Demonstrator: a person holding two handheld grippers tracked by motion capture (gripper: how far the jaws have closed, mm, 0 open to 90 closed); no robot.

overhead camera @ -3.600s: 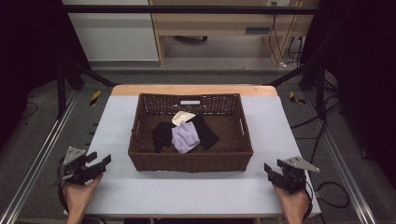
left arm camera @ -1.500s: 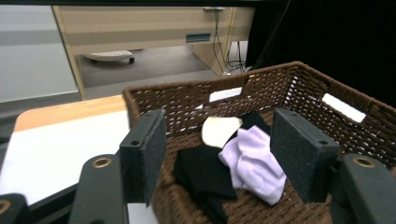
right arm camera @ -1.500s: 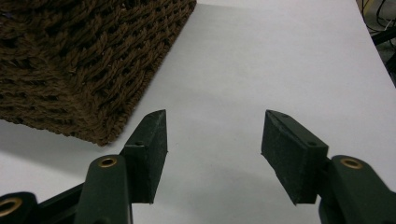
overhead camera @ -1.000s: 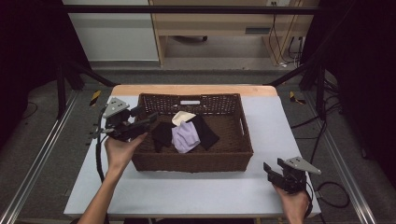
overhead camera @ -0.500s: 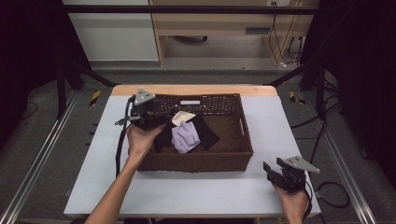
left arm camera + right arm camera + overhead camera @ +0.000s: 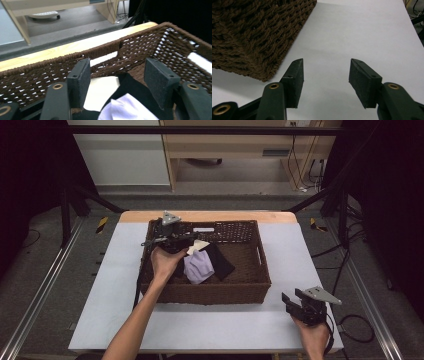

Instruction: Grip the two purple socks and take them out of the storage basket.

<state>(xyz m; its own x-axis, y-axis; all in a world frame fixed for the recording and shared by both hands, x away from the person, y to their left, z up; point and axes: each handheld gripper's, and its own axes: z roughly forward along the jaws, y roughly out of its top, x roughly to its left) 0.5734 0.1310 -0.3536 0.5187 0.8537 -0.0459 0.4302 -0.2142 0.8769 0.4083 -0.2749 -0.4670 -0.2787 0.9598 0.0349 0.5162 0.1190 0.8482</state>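
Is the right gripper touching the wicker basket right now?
Apart. The right gripper view shows the right gripper open over bare white table, with a clear strip of table between its jaws and the basket's corner.

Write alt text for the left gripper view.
The left gripper hangs open inside a brown wicker basket, its black jaws either side of a lavender cloth lying on black fabric, beside a cream piece. Beyond the rim lies a wooden table edge.

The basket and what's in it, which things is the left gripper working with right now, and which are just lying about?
In hand:
left gripper
basket
cream cloth
lilac cloth
black cloth

Lying about:
right gripper, open over the bare table
cables on the floor
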